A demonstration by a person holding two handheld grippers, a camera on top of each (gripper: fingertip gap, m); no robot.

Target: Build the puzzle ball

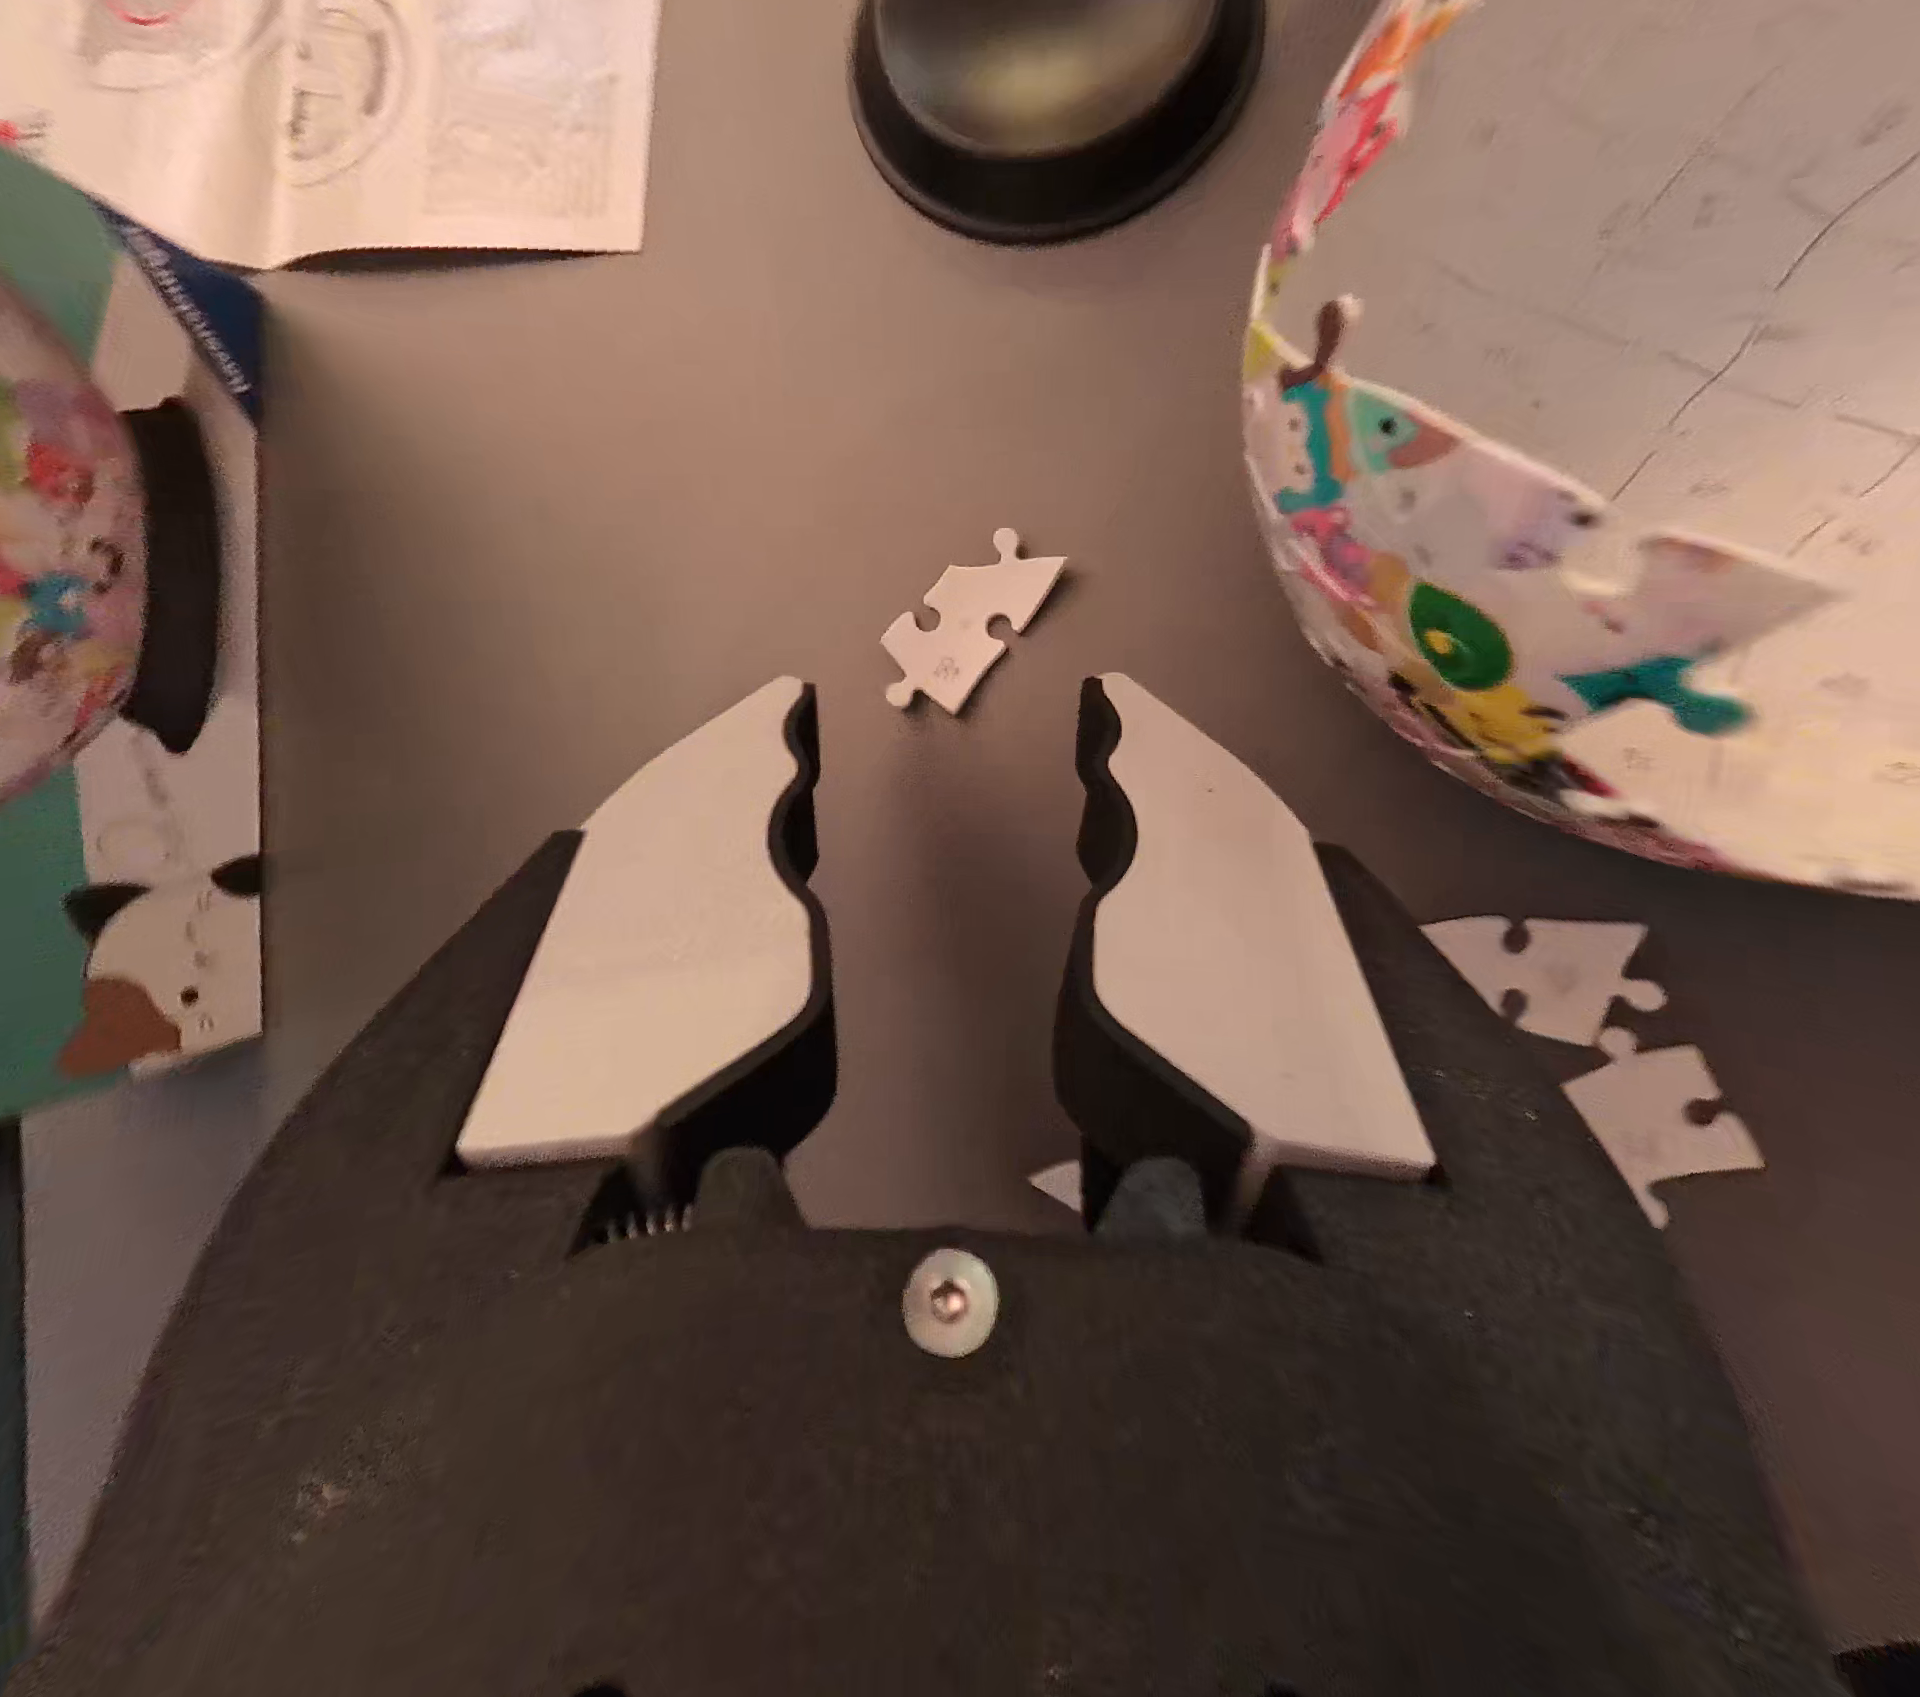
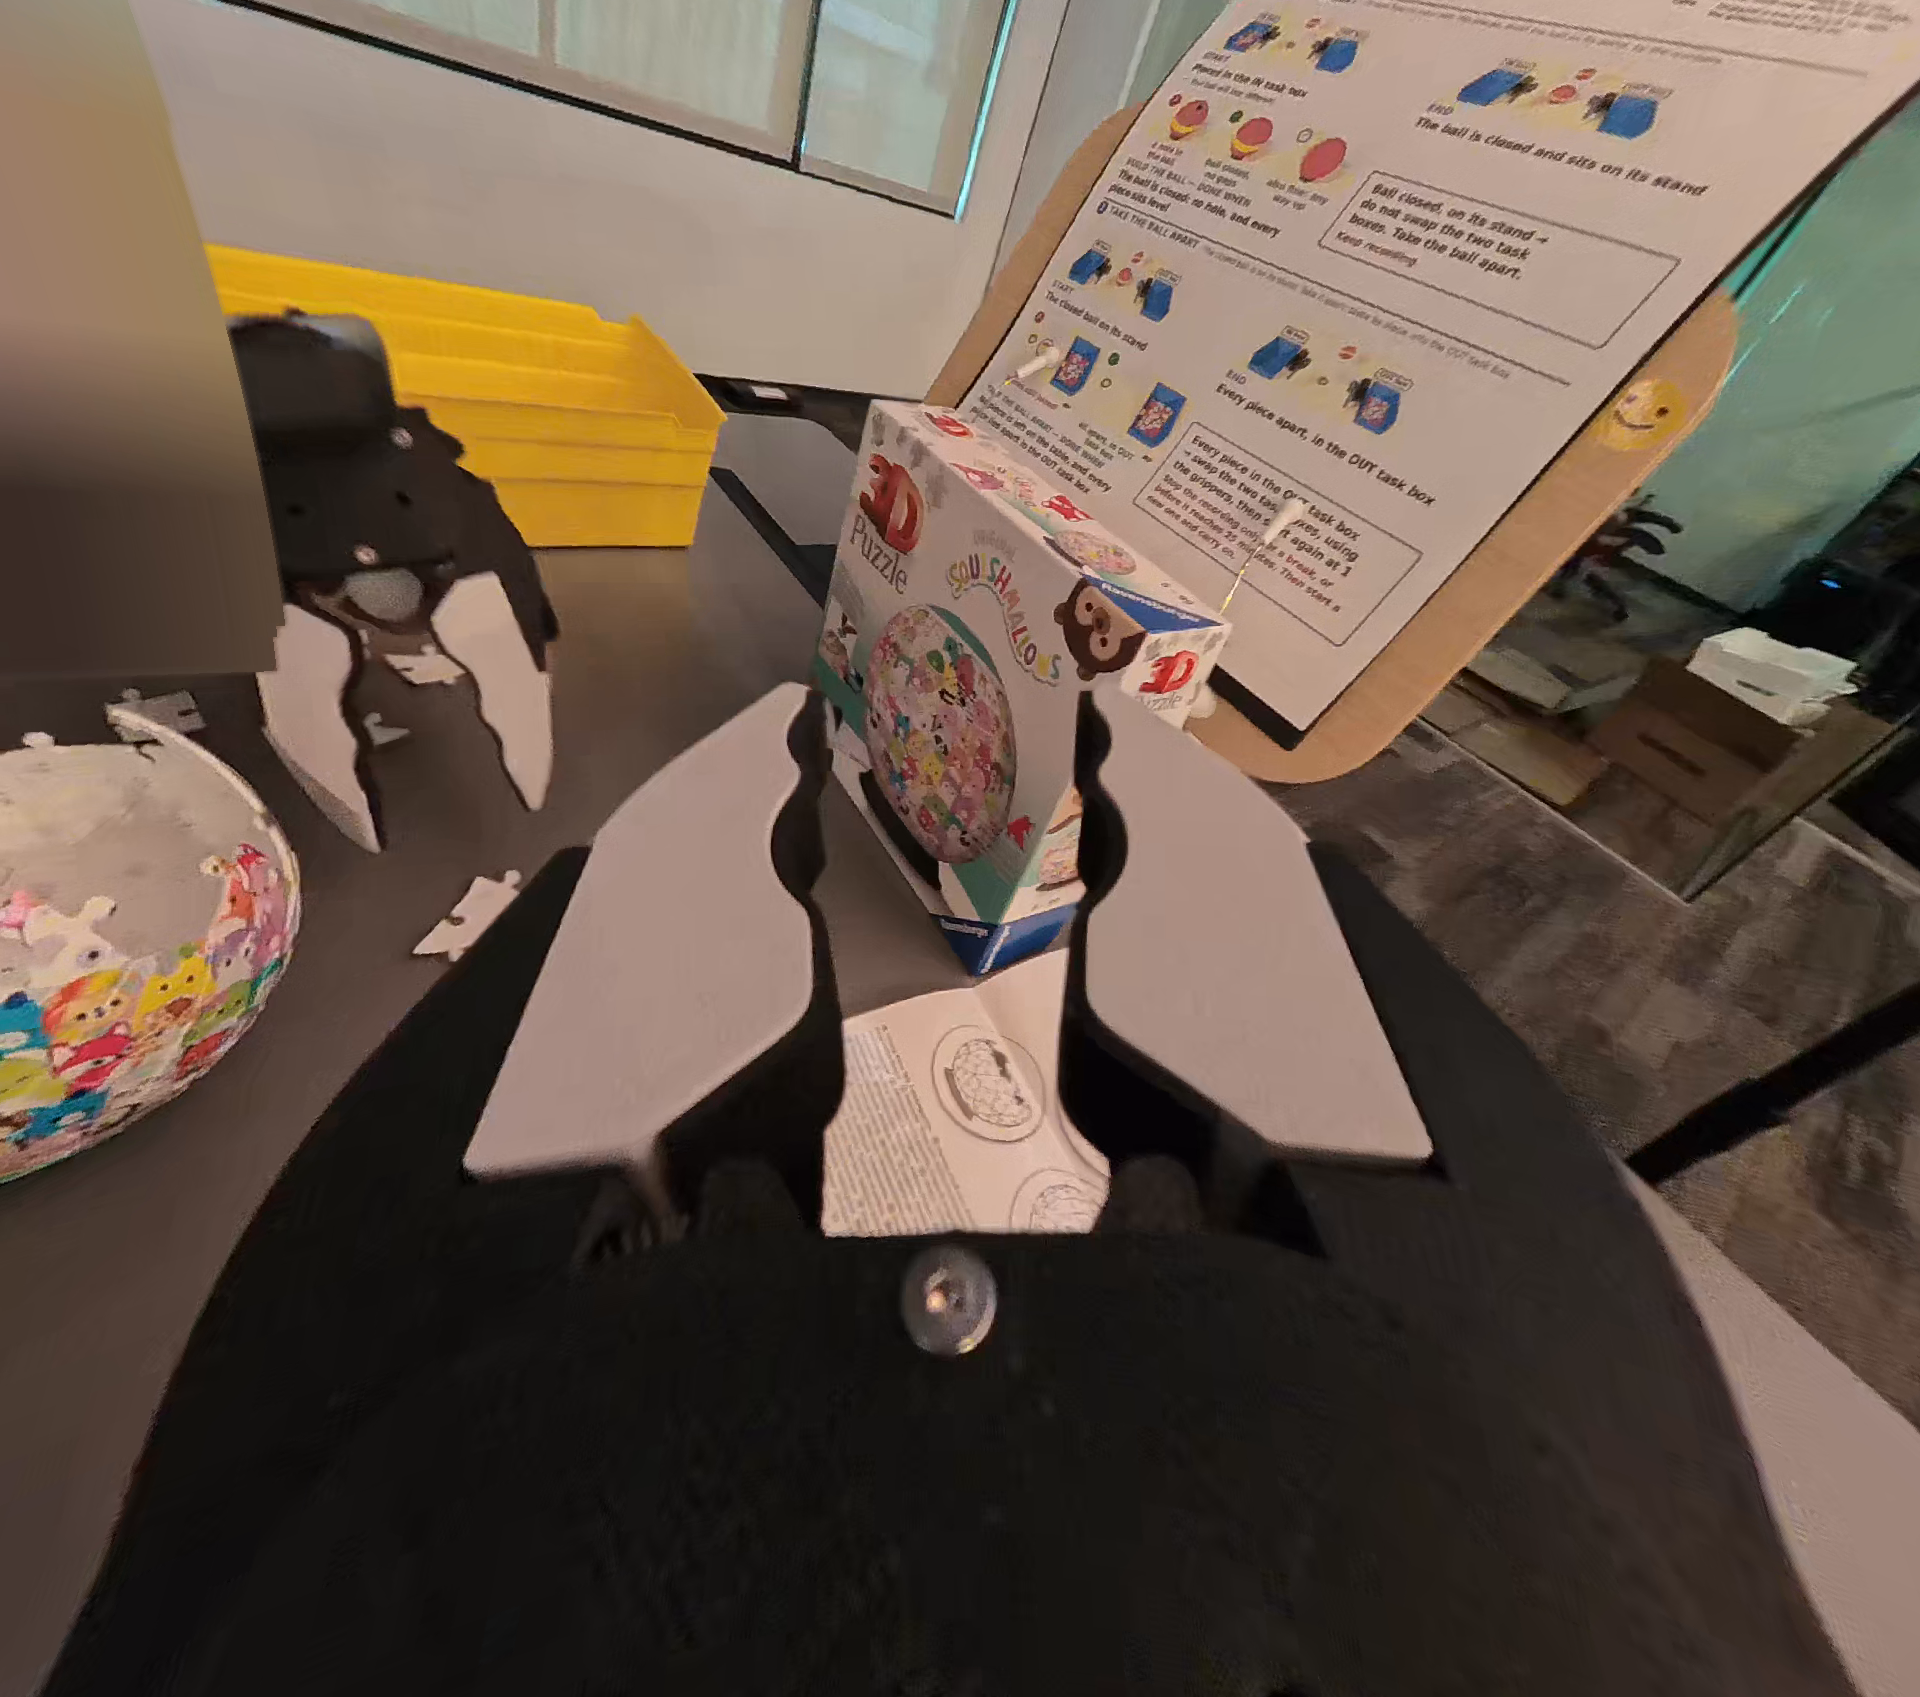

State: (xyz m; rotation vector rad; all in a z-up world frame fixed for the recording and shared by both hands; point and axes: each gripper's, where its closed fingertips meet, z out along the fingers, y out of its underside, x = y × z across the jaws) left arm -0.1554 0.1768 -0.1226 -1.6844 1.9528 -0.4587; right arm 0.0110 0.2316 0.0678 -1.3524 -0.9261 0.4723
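Note:
The half-built puzzle ball [image 1: 1621, 421] lies on the dark table at the right, its white hollow inside showing and colourful figures along the outside; it also shows at the left of the right wrist view [image 2: 135, 951]. A loose white puzzle piece [image 1: 971, 621] lies face down just beyond my left gripper [image 1: 945, 691], which is open and empty, pointing down at it. More loose pieces [image 1: 1605, 1039] lie at the right. The black round stand [image 1: 1055, 37] sits farther ahead. My right gripper [image 2: 945, 702] is open and empty, raised above the table. The left gripper also shows there [image 2: 436, 774].
A folded instruction leaflet [image 1: 343, 6] lies at the far left and under the right gripper [image 2: 956, 1097]. The puzzle box [image 2: 997, 691] stands upright beside it. Yellow bins [image 2: 540, 421] sit at the back. A printed sheet on a wooden board [image 2: 1434, 276] leans at the right. My hands' fingertips stand some 25 cm from each other. The loose white puzzle piece [image 1: 971, 621] is closer to my left gripper, around 4 cm from its tips; the right tips are 25 cm off.

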